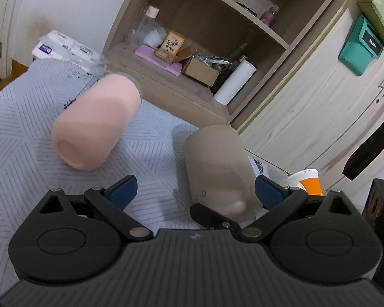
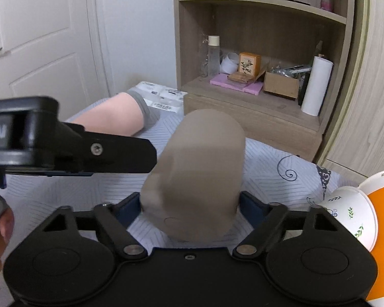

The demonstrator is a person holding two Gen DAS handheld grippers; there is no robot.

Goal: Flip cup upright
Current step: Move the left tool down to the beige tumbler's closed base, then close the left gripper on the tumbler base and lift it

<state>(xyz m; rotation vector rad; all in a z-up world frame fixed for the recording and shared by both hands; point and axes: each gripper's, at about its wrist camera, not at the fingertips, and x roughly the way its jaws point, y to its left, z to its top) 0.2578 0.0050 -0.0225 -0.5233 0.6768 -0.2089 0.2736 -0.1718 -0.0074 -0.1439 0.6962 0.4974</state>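
A taupe cup [image 2: 194, 176] is tilted with its base toward the camera, held between the blue pads of my right gripper [image 2: 189, 207], which is shut on it. It also shows in the left wrist view [image 1: 217, 168], blurred, close to the right pad of my left gripper [image 1: 195, 192]. My left gripper is open and empty; its black body [image 2: 71, 145] reaches in from the left in the right wrist view. A pink cup [image 1: 97, 122] lies on its side on the patterned cloth [image 1: 20, 133], also seen behind the left gripper [image 2: 110, 115].
An orange and white paper cup [image 2: 358, 217] lies at the right edge, also in the left wrist view [image 1: 307, 181]. A wooden shelf unit [image 2: 268, 51] with boxes, a bottle and a paper roll stands behind. Tissue packs [image 1: 64, 48] sit at the far end.
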